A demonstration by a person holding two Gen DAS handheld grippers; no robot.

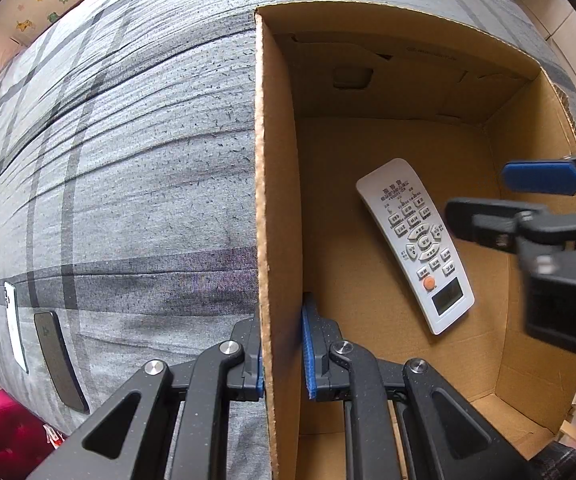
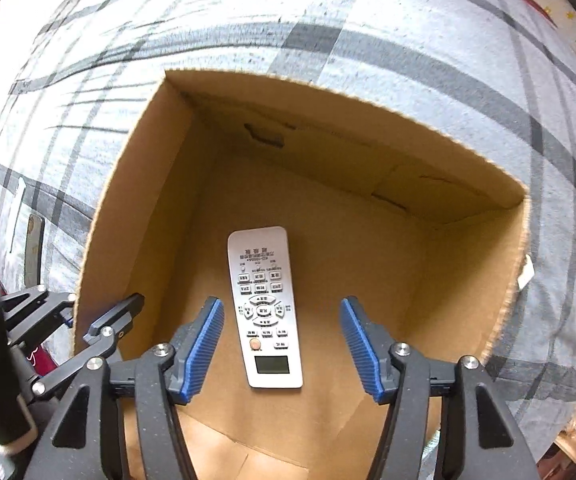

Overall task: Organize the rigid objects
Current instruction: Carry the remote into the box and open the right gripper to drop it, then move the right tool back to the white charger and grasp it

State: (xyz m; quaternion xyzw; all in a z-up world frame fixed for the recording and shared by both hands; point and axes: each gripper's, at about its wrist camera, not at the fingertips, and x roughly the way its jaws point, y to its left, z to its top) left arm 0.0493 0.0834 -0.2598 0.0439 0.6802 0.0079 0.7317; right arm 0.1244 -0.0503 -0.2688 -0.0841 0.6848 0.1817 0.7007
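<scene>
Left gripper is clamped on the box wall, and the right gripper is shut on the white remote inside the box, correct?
Not quite. The right gripper is open, its blue pads on either side of the white remote, which lies flat on the floor of the box; the right wrist view shows this. The left gripper is indeed clamped on the box wall.

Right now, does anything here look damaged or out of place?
Nothing is spilled or broken. The white remote lies flat, buttons up, on the floor of the cardboard box. Two flat devices still lie outside on the checked cloth. The box's rim looks a little frayed. The left tongs clamp one box wall.
</scene>
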